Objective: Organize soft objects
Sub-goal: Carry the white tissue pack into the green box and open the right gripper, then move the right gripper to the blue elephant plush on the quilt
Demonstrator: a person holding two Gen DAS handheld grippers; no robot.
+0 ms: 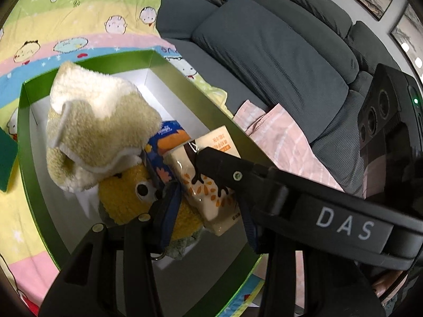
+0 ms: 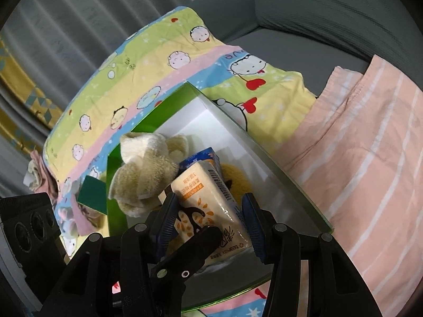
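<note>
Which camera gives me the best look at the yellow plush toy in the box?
Left wrist: the yellow plush toy shows its face and eye beneath the cream towel. Right wrist shows only a yellow sliver behind the tissue pack.

"DAS" is lettered on the right gripper; the tissue pack seemingly reads "teanex".

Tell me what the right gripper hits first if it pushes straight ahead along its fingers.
The tissue pack, already between the right gripper fingers; beyond it probably the blue pack and box wall, though depth is unclear.
</note>
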